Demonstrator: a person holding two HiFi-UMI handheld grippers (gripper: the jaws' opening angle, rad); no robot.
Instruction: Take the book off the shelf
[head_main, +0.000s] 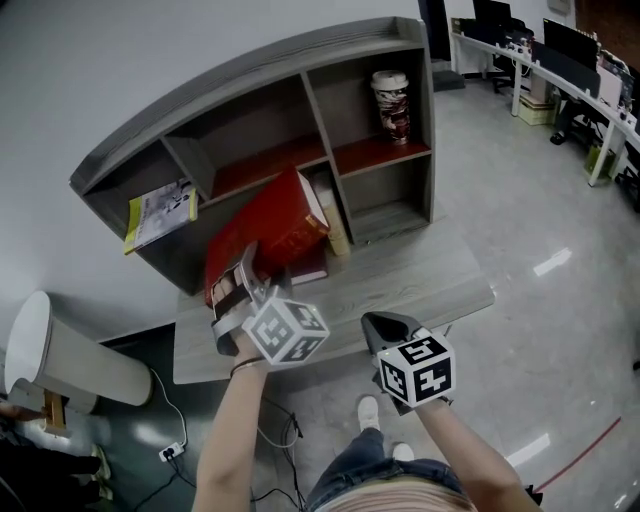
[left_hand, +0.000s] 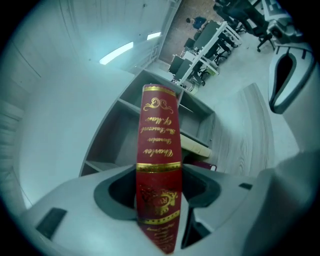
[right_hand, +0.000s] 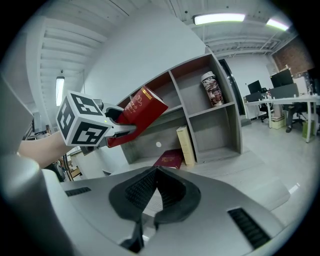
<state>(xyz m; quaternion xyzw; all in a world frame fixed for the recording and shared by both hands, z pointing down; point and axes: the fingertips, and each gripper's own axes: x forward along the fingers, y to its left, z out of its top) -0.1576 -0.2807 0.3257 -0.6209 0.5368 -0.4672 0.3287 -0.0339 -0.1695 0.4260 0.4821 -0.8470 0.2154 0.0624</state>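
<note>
Above worktop (head_main: 430, 285), left gripper (head_main: 246, 272) fingers pinch red hardcover book (head_main: 270, 225) across its spine, tilted before shelf unit (head_main: 250, 72); right gripper (head_main: 386, 326) fingers pressed together, empty.

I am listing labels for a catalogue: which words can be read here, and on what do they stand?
"Charles": gold script on the spine of the red book.
Above it, perhaps "The Descent of Man": not sure.
Small print at the spine's foot: blurred.
Cup and magazine on the shelf: print too small.
</note>
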